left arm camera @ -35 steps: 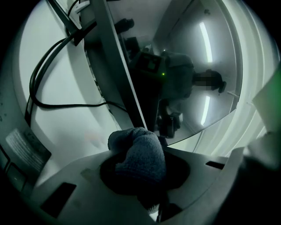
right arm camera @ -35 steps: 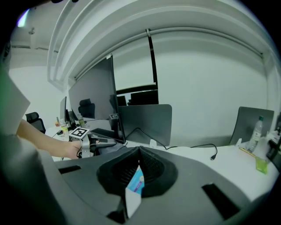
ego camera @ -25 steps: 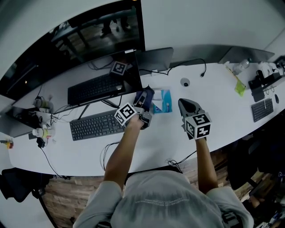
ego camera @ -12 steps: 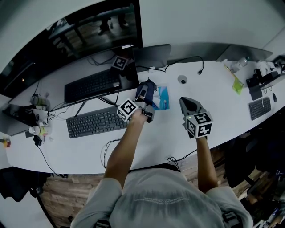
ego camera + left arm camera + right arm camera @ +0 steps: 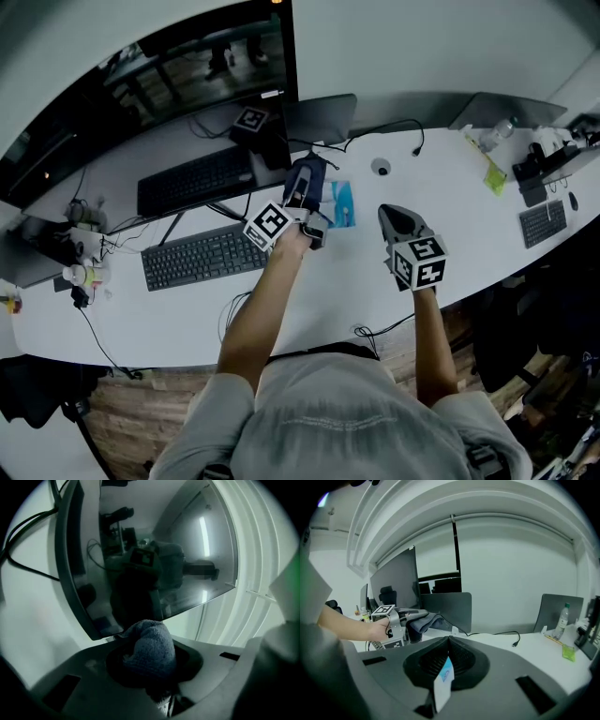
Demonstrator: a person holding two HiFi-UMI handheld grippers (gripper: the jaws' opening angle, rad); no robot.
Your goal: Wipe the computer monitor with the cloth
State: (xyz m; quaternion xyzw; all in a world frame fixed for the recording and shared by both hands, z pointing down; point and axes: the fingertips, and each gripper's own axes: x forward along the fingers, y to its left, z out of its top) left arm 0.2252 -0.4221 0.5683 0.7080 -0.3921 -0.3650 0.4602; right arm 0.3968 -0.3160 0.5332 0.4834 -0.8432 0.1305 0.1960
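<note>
Cloth [image 5: 302, 174], dark blue and bunched up, is pinched tight in the fingers of the left gripper [image 5: 305, 192]. It's right up at the lower right corner of the monitor [image 5: 262, 141], about 5 o'clock on the screen, though whether it's touching the glass, can't tell. The screen mirrors that gripper and the keyboard [image 5: 197, 260] on the desk [image 5: 337, 272]. The right gripper [image 5: 386, 216] hangs over the desk at 4 o'clock from the left one, well apart, fingers pressed together with a small white-and-blue slip [image 5: 442, 682] caught between them. A blue packet [image 5: 343, 206] lies on the desk between the two.
</note>
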